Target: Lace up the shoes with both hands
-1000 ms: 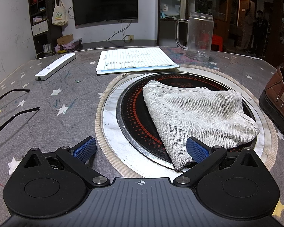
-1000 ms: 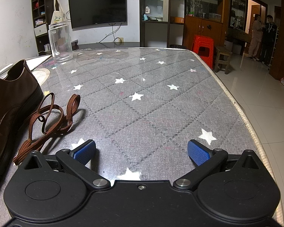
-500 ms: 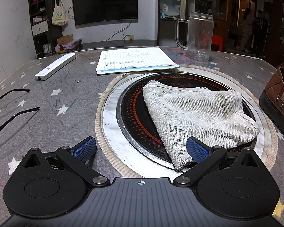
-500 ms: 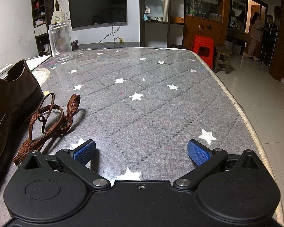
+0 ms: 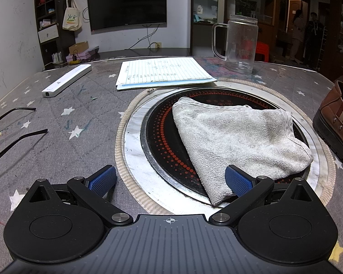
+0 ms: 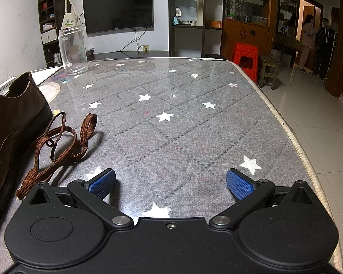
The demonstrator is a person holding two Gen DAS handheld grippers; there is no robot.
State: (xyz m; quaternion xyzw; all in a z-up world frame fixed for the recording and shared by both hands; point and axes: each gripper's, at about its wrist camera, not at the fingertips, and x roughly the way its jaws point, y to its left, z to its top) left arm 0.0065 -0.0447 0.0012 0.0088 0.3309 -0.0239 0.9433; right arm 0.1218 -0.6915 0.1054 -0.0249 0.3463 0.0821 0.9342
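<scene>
Lacing is judged to be not yet begun: the brown shoelace (image 6: pixel 57 141) is lying loose in a tangle on the grey star-patterned tabletop (image 6: pixel 183 125), just beside the brown shoe (image 6: pixel 13 118), and the one eyelet showing on the shoe is sitting empty. Both tongs are standing apart and gripping nothing; the right tongs (image 6: pixel 170 183) are hovering low over bare tabletop, with the shoelace at about ten o'clock from them and the shoe at nine o'clock. The left tongs (image 5: pixel 170 180) are pointing over a grey cloth (image 5: pixel 235 137) lying on a round black cooktop (image 5: pixel 162 137), with the shoe (image 5: pixel 338 123) only partly showing at three o'clock. Picking up the lace ends and threading every eyelet is remaining, as far as can be judged. The right wrist view alone is showing the shoelace; the left wrist view is showing none of it, but is alone showing the cloth, the lined paper (image 5: pixel 162 70), the white bar (image 5: pixel 67 83) and the elastic strip on the shoe's side. A clear jug (image 5: pixel 240 43) is appearing in both.
</scene>
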